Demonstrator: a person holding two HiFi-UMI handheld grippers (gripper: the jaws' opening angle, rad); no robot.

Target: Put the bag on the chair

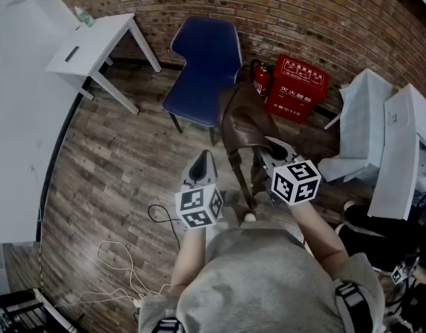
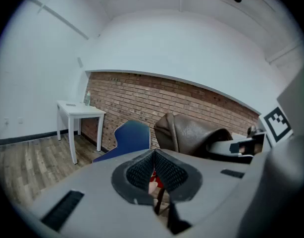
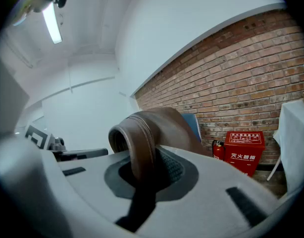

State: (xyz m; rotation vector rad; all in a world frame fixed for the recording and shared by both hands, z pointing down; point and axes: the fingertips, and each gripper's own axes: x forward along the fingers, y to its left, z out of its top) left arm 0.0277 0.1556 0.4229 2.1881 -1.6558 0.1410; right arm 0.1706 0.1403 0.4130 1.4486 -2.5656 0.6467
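A brown leather bag (image 1: 244,120) hangs in the air in front of the blue chair (image 1: 202,68), just right of its seat. My right gripper (image 1: 268,150) is shut on the bag's strap (image 3: 141,150), which loops up out of the jaws in the right gripper view. My left gripper (image 1: 201,164) hovers to the left of the bag, shut with nothing in it. In the left gripper view its pads (image 2: 142,170) meet, and beyond them are the chair (image 2: 127,137) and the bag (image 2: 191,133).
A white table (image 1: 95,44) stands left of the chair by the brick wall. A red fire box (image 1: 296,89) and an extinguisher (image 1: 261,78) sit right of the chair. White furniture (image 1: 400,151) fills the right side. A cable (image 1: 123,269) lies on the wood floor.
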